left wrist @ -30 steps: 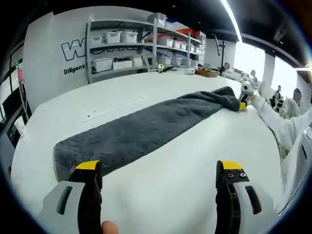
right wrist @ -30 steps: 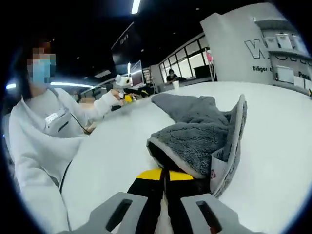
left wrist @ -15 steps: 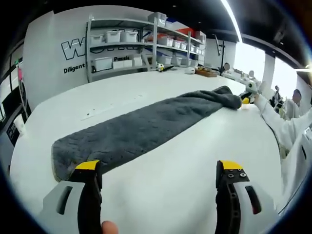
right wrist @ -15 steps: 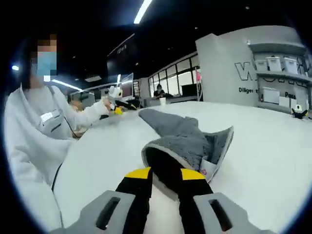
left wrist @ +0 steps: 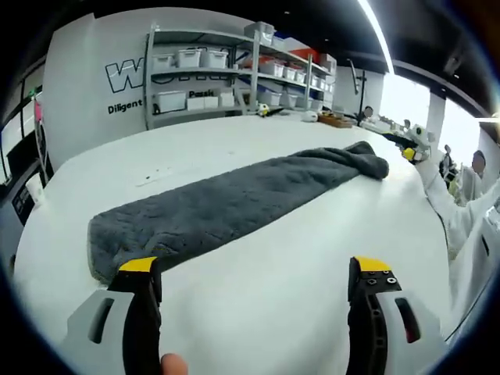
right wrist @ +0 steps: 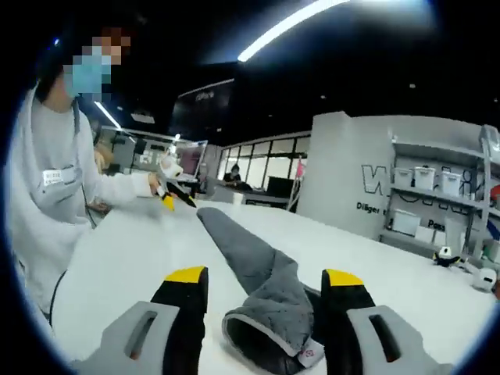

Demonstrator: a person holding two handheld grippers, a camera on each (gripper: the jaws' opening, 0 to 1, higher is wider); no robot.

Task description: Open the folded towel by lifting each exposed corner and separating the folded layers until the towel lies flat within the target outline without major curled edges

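A grey towel lies as a long folded strip across the white table, its far end bunched up. My left gripper hovers open just short of the towel's near end, with nothing between its yellow-tipped jaws. Far across the table the right gripper is held up in a white-sleeved hand. In the right gripper view, my right gripper is open above the towel's rumpled end, which carries a small label. The left gripper appears at the towel's far end.
A person in a white top stands beside the table, sleeve stretched over its edge. Shelves with white bins line the wall beyond the table. Bare white tabletop surrounds the towel.
My right gripper has opened and let go of the towel end, which dropped onto the table; the gripper has lifted above it. My left gripper stays open in place.
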